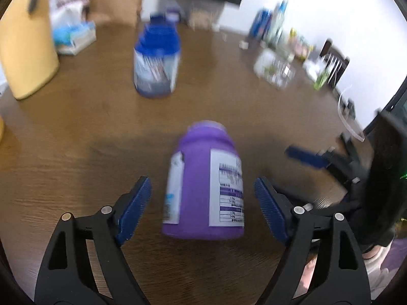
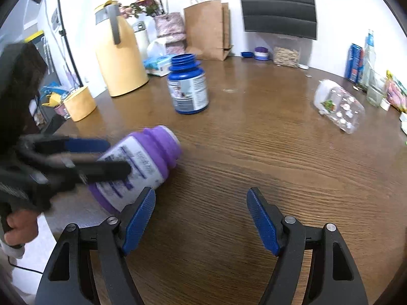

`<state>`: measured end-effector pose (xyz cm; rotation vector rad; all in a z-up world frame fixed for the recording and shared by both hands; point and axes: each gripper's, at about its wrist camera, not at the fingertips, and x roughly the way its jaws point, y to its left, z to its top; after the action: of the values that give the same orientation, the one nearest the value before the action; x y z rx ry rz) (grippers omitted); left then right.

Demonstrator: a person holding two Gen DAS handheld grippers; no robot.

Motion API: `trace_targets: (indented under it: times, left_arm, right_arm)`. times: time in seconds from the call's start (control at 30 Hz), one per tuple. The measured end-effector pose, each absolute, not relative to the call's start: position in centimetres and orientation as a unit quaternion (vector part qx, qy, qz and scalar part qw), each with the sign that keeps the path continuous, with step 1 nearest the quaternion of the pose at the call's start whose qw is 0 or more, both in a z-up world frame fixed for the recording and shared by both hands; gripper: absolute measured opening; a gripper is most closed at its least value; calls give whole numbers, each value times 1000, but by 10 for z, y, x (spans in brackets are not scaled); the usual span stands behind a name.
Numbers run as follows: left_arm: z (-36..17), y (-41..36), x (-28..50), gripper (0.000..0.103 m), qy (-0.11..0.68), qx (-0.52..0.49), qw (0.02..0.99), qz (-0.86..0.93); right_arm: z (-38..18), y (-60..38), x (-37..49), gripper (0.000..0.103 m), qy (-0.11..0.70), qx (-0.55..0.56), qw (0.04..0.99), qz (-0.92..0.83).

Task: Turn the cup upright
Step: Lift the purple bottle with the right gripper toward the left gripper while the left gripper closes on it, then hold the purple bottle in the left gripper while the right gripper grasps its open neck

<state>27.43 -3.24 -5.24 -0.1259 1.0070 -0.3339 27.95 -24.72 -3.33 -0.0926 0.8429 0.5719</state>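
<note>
A purple jar [image 1: 201, 183] with white labels lies on its side on the brown table [image 1: 76, 132], neck pointing away. My left gripper [image 1: 202, 181] is open, its blue pads on either side of the jar's body with a gap on each side. The right wrist view shows the same purple jar [image 2: 150, 157] at the left with the left gripper [image 2: 112, 157] straddling it. To the jar's right, my right gripper [image 2: 201, 216] hovers open over bare table, holding nothing.
A blue open jar [image 2: 189, 86] stands upright behind the purple one. A clear plastic container [image 2: 338, 106] lies on its side at the right. A yellow jug [image 2: 119, 58], tissue pack, paper bag [image 2: 207, 28] and bottles line the table's far edge.
</note>
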Motion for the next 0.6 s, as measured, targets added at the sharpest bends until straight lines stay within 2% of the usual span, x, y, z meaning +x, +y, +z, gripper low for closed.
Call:
trace_targets:
  times: [0.03,0.23,0.43,0.5,0.6]
  left_arm:
    - [-58,-35,278,60,490,-59,854,-165]
    - [-57,-44,277,60,492,-37,850,-185]
    - [-68,-50,292,60,539,-7,824,-174]
    - [-64,-51,293,59,527,10,836,-152]
    - [-44,-50,281,59,457,26,875,-157]
  right_arm:
    - [-33,-251,279,79,402,-48,875,265]
    - [-32,-271,279,79,399,-27,881,254]
    - [-29,-274,285,79,393,-19,883,256]
    - [-25,-275,286,79,386,-19,885,259]
    - [-18,-281,289,79,375,0,886,272]
